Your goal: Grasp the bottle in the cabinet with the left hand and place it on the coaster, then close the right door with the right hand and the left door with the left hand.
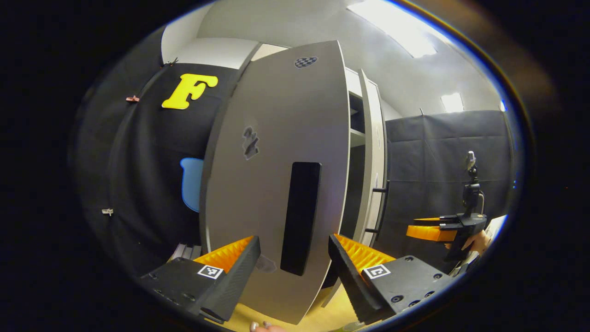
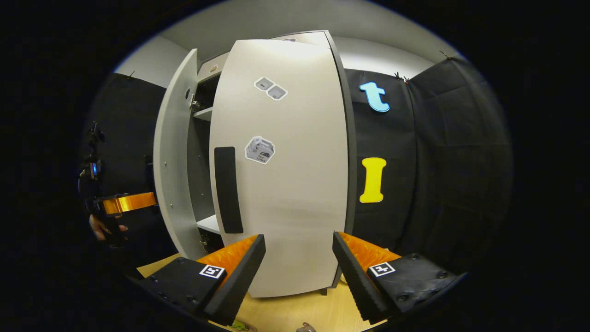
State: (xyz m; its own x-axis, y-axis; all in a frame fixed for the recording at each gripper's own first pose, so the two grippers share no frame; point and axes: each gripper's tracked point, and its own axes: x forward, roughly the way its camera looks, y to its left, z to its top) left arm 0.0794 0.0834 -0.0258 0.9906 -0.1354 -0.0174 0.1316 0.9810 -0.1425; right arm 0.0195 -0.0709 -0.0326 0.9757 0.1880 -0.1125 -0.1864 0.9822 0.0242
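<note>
The bottle and coaster are hidden from me; I cannot tell where the bottle stands. In the left gripper view, my left gripper point(image 1: 294, 258), jaws spread and holding nothing, faces the left door point(image 1: 276, 184), upright and ajar, its dark handle point(image 1: 300, 216) vertical. In the right gripper view, my right gripper point(image 2: 298, 260), jaws also spread and holding nothing, faces the right door point(image 2: 295, 184), partly open, with a shelf point(image 2: 209, 223) in the gap.

Narrow gap point(image 2: 203, 175) btwn left door point(image 2: 173, 161) & right door point(image 2: 295, 175).
</note>
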